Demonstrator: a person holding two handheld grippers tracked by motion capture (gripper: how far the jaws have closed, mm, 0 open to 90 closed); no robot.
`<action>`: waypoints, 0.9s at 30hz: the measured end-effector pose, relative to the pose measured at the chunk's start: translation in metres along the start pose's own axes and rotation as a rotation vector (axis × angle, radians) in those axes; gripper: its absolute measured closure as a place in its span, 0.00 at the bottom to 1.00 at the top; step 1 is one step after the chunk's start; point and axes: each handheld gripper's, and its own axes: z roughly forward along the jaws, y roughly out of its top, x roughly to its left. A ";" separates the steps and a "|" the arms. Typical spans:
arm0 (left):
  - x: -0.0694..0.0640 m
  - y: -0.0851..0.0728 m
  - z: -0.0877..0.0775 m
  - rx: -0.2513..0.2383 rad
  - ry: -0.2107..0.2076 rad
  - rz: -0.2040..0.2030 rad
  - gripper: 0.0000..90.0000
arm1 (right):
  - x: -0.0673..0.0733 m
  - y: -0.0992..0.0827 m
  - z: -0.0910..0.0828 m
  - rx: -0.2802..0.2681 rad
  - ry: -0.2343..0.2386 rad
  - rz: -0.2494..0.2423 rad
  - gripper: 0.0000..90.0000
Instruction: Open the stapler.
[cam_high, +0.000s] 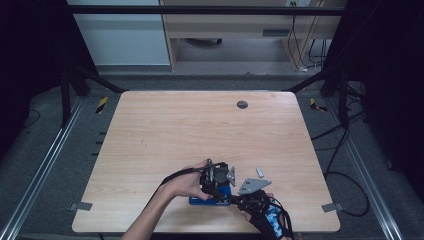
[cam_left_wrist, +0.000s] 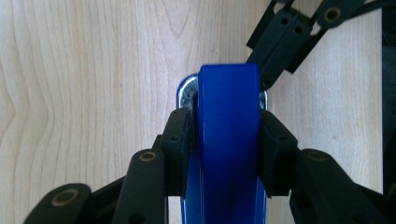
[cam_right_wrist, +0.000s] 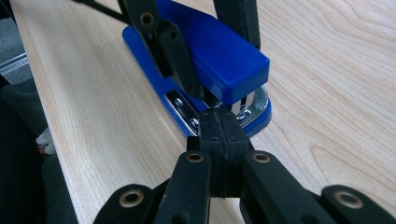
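Note:
A blue stapler (cam_high: 210, 201) lies on the wooden table (cam_high: 200, 130) near its front edge. In the left gripper view my left gripper (cam_left_wrist: 226, 116) straddles the stapler's blue top arm (cam_left_wrist: 229, 140) from above. Its pads (cam_left_wrist: 180, 140) stand close at both sides, with a thin gap on the left one. My right gripper (cam_right_wrist: 219, 121) is shut, pads pressed together with nothing between them. Its tip sits at the stapler's (cam_right_wrist: 219, 51) front mouth, by the metal plate. In the high view the left gripper (cam_high: 212, 187) is over the stapler and the right gripper (cam_high: 235, 200) reaches in from its right.
A small grey piece (cam_high: 259, 171) lies on the table just right of the hands. A dark round grommet (cam_high: 242, 104) sits near the far edge. The table's front edge runs close behind the stapler. Black frame posts and cables stand around the table.

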 end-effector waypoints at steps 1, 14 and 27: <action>0.000 0.002 0.000 0.003 -0.001 0.003 0.67 | 0.000 0.000 0.000 -0.003 0.004 0.000 1.00; -0.001 0.009 -0.001 0.016 -0.017 -0.028 0.73 | 0.002 0.001 0.001 -0.013 0.007 0.002 1.00; 0.000 -0.002 -0.006 0.011 0.016 0.025 0.63 | 0.003 -0.001 -0.002 -0.011 0.017 0.005 1.00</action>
